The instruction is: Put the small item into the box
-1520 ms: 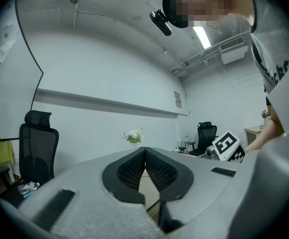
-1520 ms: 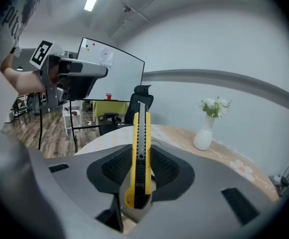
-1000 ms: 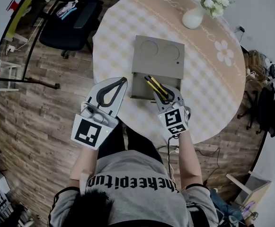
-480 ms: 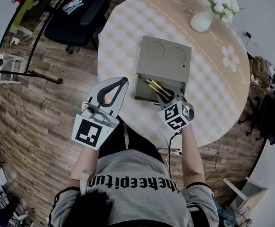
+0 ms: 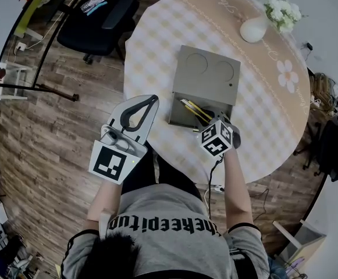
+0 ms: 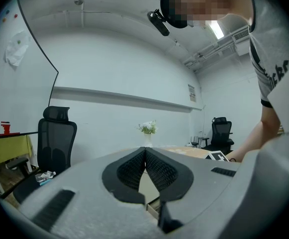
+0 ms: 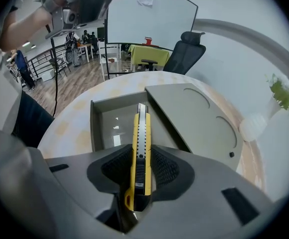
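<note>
A grey box lies on the round table, its lid swung back and its open compartment facing me. My right gripper tilts steeply down over that compartment, shut on a yellow utility knife. The knife points into the box, its tip just above the bottom. My left gripper hovers level at the table's near left edge, beside the box. Its jaws are shut with nothing between them.
The table wears a checked cloth. A white vase of flowers stands at its far right, beyond the box. A black office chair stands on the wooden floor at the far left.
My right gripper has sunk and tipped further down, carrying the knife deeper over the open compartment. The left gripper has kept its place.
</note>
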`<state>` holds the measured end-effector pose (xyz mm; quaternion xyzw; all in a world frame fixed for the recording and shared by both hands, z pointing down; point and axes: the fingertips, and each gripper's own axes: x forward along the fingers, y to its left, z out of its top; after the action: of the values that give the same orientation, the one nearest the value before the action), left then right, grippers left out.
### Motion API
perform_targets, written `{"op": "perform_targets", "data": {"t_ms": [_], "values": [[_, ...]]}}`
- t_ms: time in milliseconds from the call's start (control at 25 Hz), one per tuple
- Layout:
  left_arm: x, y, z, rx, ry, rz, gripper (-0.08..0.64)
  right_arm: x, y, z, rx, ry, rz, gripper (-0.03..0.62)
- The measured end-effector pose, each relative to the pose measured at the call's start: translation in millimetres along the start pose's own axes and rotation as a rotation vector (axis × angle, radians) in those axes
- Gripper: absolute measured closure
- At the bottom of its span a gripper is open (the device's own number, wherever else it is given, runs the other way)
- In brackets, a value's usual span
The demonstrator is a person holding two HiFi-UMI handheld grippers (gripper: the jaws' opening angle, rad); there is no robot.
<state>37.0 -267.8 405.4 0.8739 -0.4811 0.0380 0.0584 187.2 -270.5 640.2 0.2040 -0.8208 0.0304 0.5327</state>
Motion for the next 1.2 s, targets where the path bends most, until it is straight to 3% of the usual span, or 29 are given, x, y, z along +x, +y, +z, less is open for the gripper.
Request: {"op": "perform_targets", "data": {"t_ms": [360,720,1040,1200], "values": [[2.1,10.7,-3.1,-0.012,0.009,-0.001,0.545,7.5,0.4,-3.0,0.011,0.031,0.03,0.474],[8.7,12.1,-4.5,-0.011,0.017,-0.039,0.545,8.2,-3.0,-5.2,0.105,0.002,0.037,0.466],[12.7,9.6,3.1,0.008,0.011,-0.101,0.545,-7.5,-9.7,-5.7,0.198,-0.046,-0.03,0.442],[16.0,5.0,8.1,0.019,0.005,-0.154,0.545,-24.8,-16.1,-1.9,0.282,-0.121,-0.113,0.511]]}}
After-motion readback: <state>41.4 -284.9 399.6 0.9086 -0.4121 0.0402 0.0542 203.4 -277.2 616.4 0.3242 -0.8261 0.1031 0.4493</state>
